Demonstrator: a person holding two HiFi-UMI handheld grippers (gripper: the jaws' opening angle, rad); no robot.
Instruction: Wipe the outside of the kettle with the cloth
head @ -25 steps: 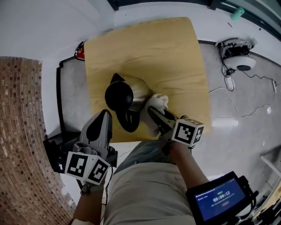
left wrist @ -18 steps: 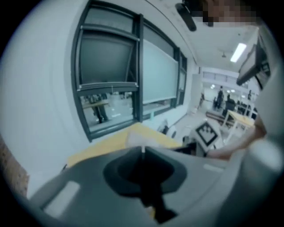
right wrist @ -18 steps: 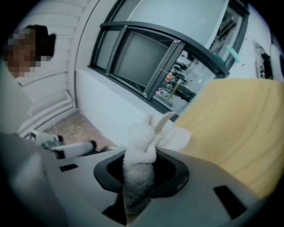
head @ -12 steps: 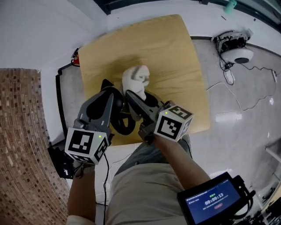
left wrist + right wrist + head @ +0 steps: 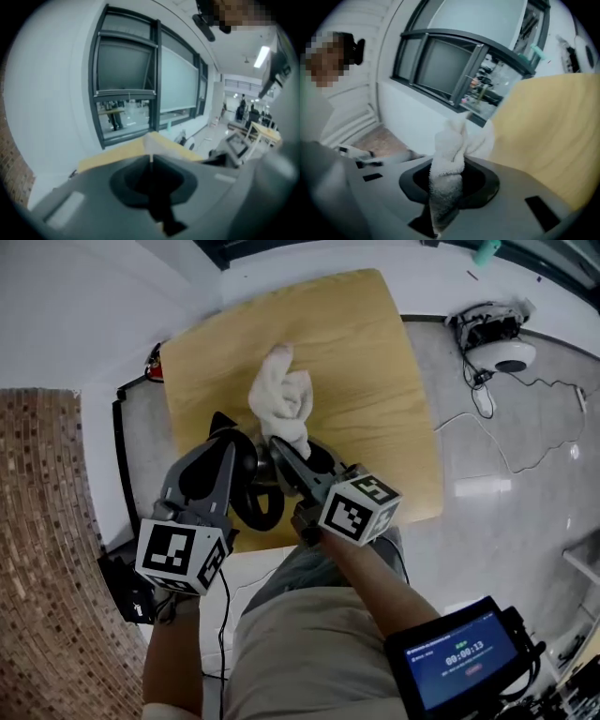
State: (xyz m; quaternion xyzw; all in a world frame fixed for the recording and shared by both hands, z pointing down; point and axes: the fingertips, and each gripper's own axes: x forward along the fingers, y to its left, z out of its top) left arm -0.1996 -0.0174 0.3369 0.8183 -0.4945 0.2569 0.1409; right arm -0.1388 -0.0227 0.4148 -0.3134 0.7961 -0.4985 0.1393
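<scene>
In the head view the kettle (image 5: 259, 506) stands near the front edge of the wooden table (image 5: 356, 352), mostly hidden under both grippers; its black handle and spout show. My right gripper (image 5: 279, 446) is above the kettle, shut on the white cloth (image 5: 283, 401), which bunches out past the jaws over the table. The right gripper view shows the cloth (image 5: 450, 140) pinched between the jaws of the right gripper (image 5: 451, 174). My left gripper (image 5: 228, 448) hangs over the kettle's left side. In the left gripper view the left gripper (image 5: 151, 158) has its jaws together with nothing seen between them.
A brick wall (image 5: 47, 521) rises at the left. On the floor at the right lie a round white device (image 5: 499, 351) and loose cables (image 5: 506, 427). A small red thing (image 5: 155, 362) sits by the table's left corner. A screen with a timer (image 5: 459, 659) is near my right arm.
The right gripper carried the cloth from the kettle's right side up over its top. The left gripper came in from the near left to above the kettle. Both barely moved in the last half second.
</scene>
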